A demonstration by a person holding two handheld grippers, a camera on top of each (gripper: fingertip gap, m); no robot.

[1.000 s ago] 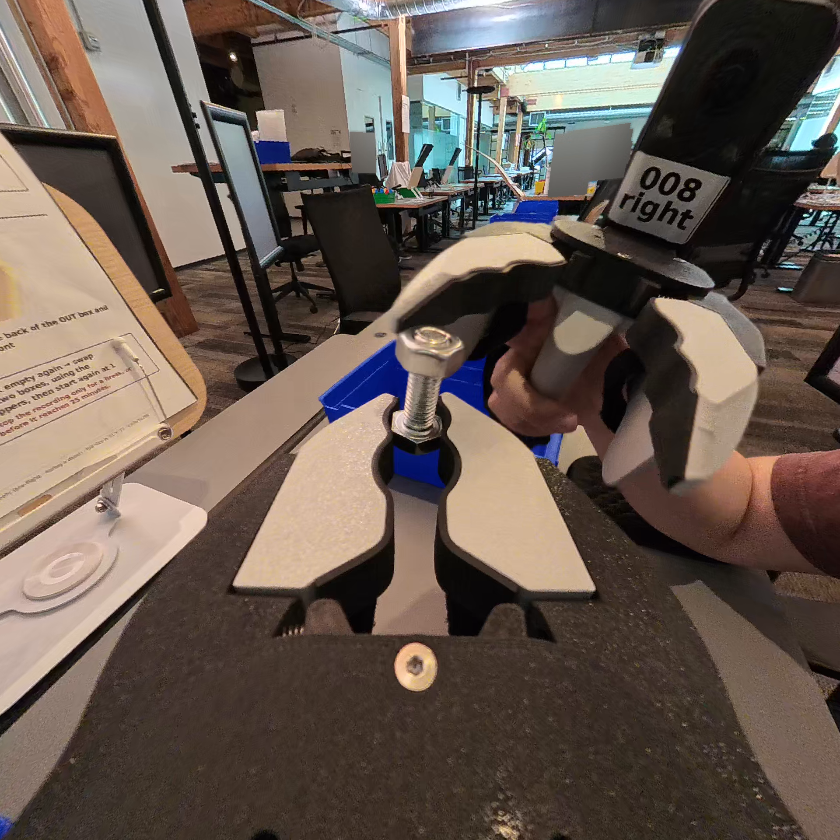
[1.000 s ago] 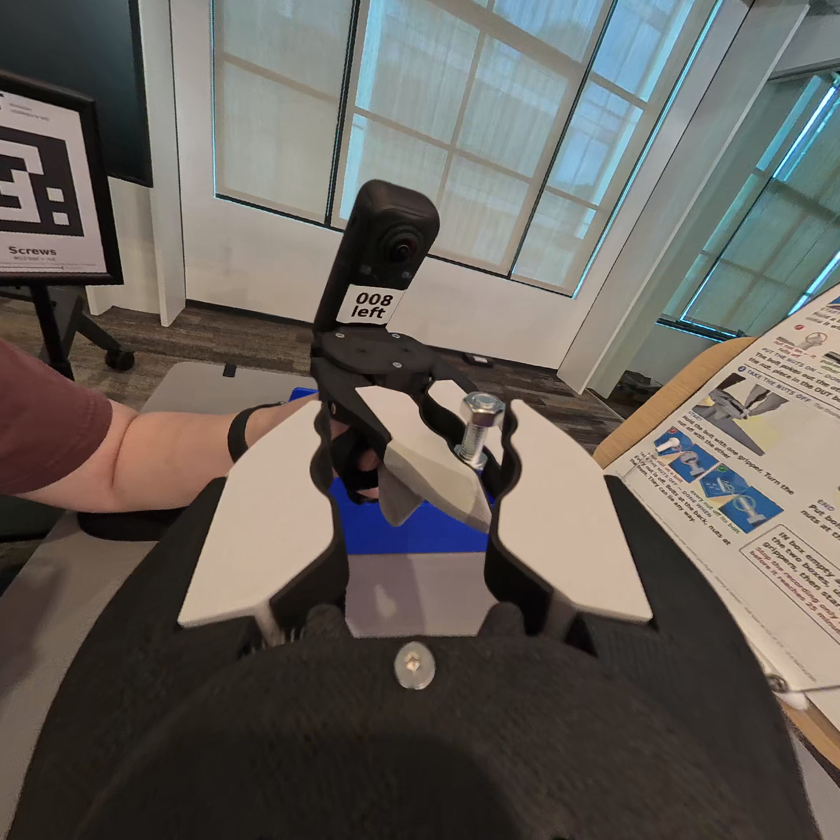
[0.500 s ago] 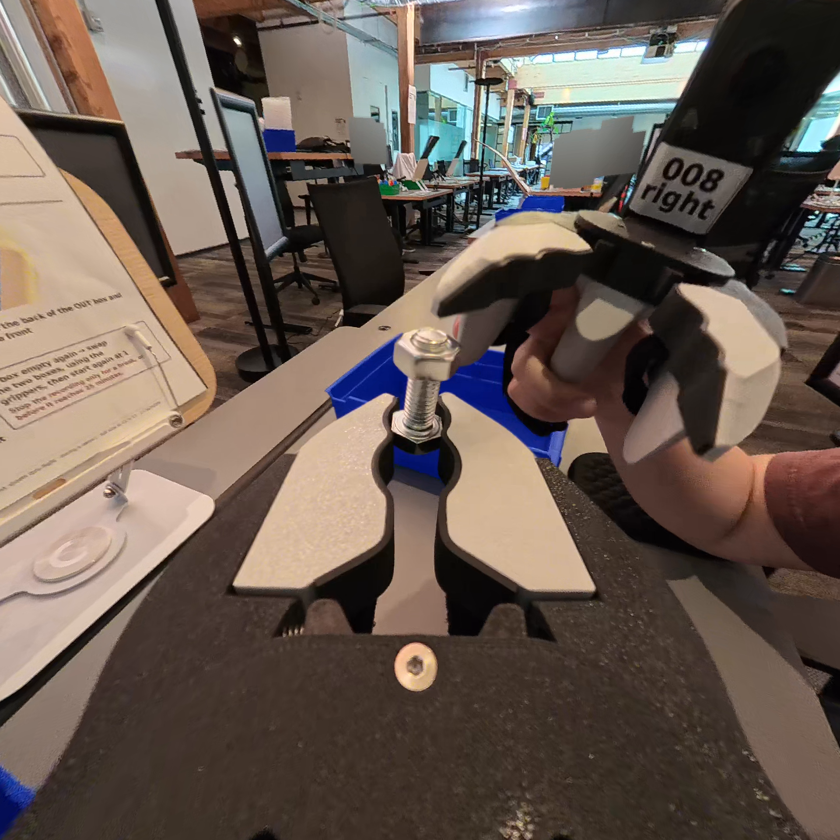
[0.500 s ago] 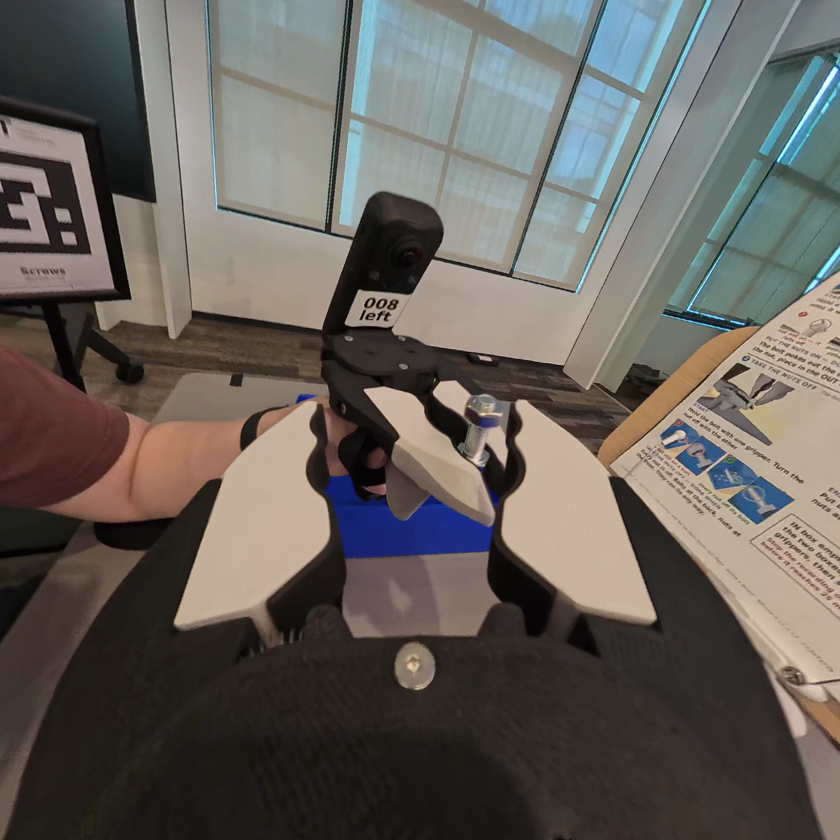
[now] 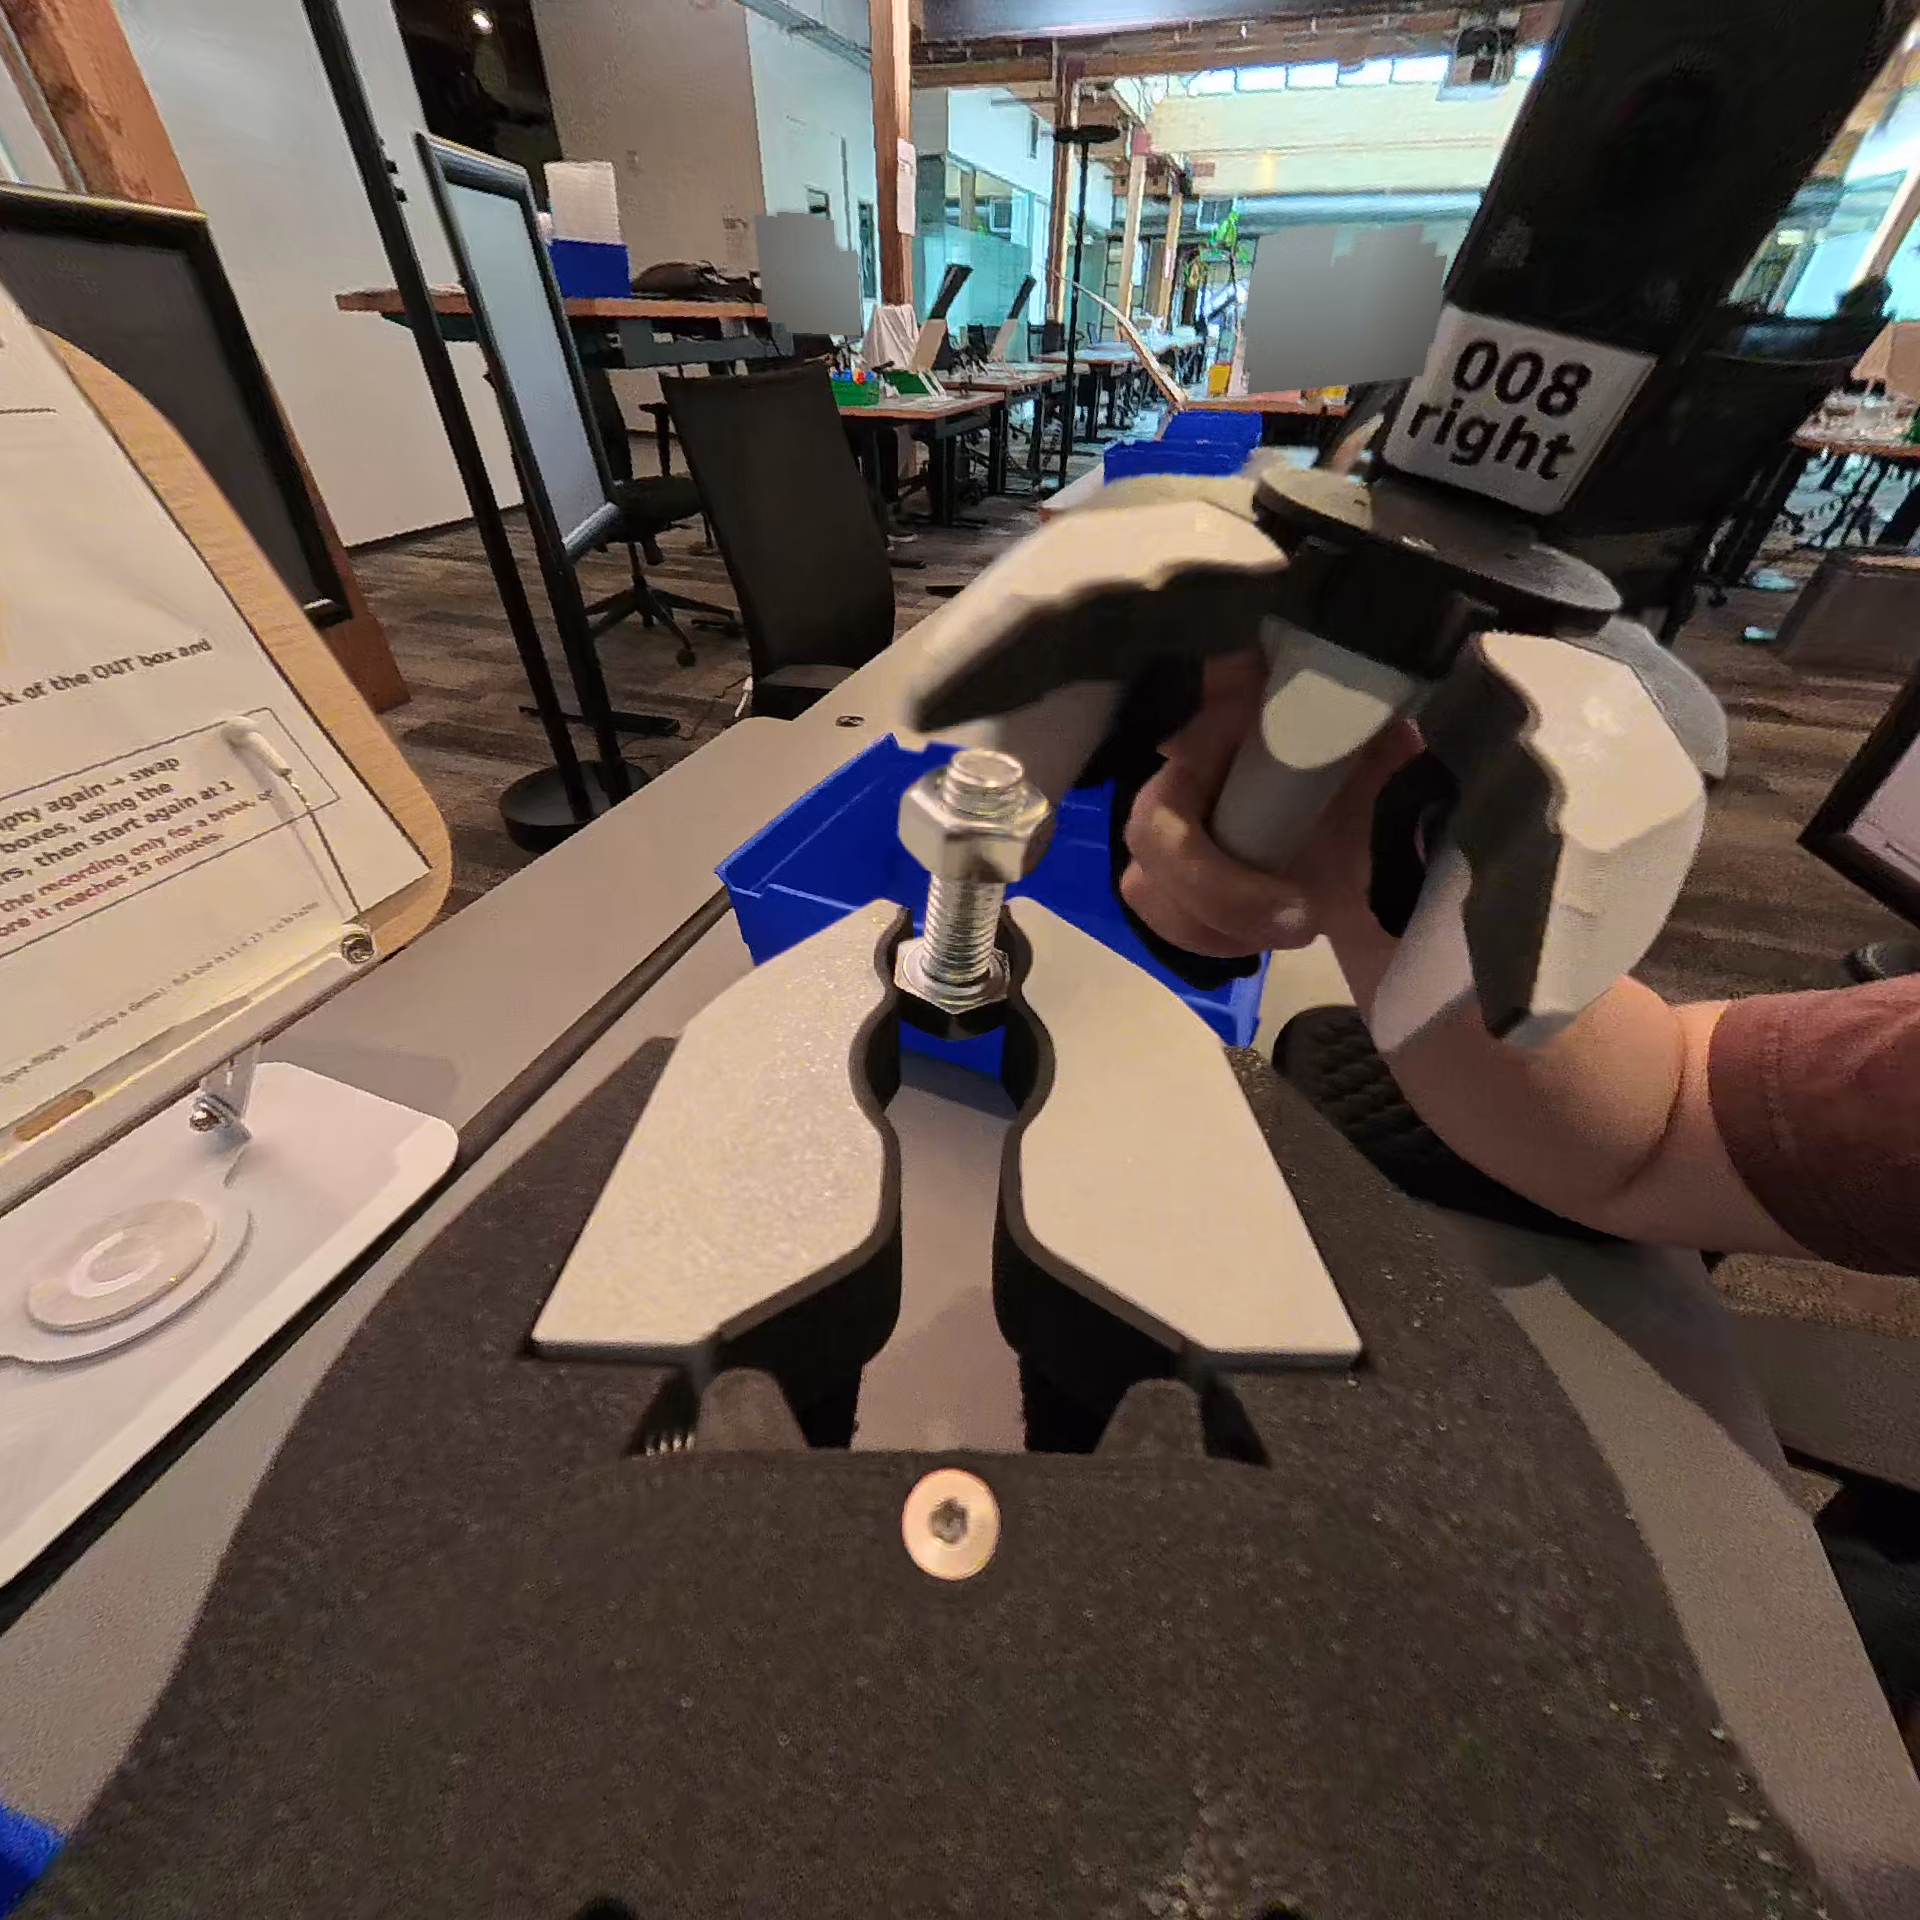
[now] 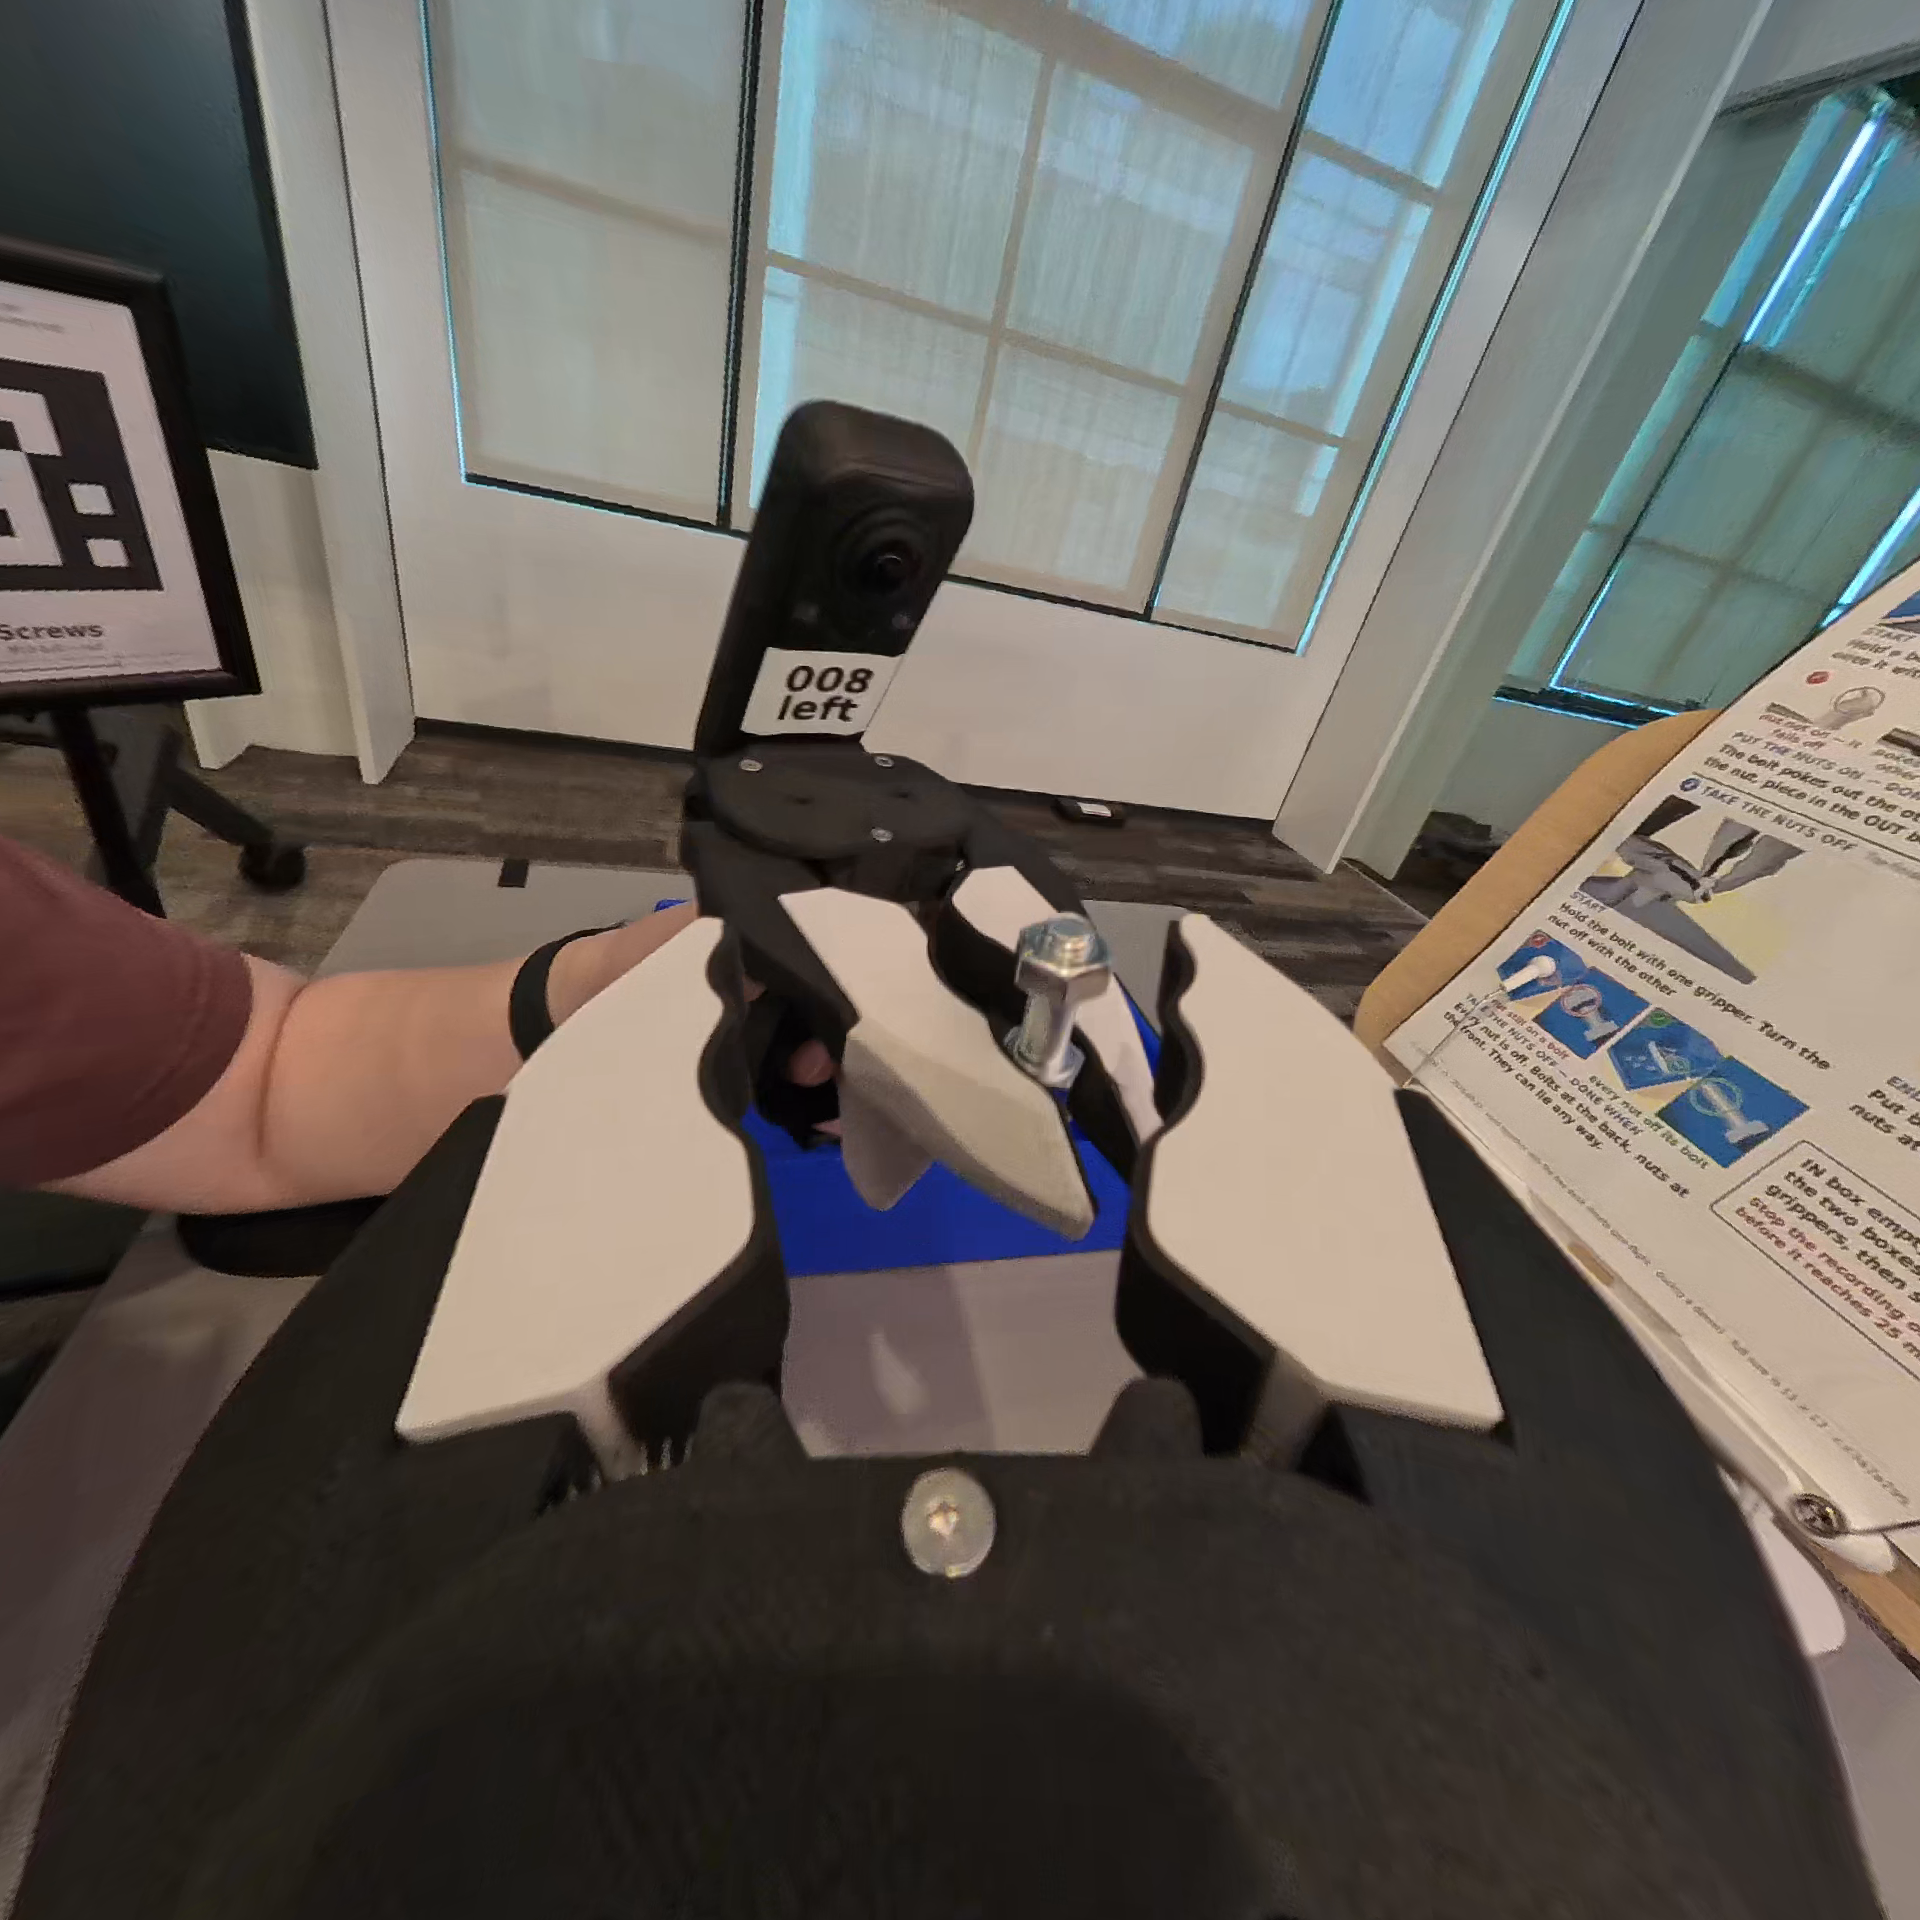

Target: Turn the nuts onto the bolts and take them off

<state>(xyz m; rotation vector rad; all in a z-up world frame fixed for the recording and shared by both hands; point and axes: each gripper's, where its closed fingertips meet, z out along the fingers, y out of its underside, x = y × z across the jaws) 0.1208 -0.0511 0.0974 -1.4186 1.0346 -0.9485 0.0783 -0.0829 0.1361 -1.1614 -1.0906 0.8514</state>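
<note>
On grey table (image 5: 582, 997), blue bin (image 5: 831, 883) (open-plan office)

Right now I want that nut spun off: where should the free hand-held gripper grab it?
Probably across two opposite flats of the hex nut, coming in level from the side. It sits at the bolt's upright top, clear above the left hand-held gripper clamping the bolt's lower end. The right hand-held gripper is open.

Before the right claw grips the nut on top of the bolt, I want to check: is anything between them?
Nothing visible. The right claw is open; only air separates it from the nut. The left claw holds the bolt lower down.
</note>
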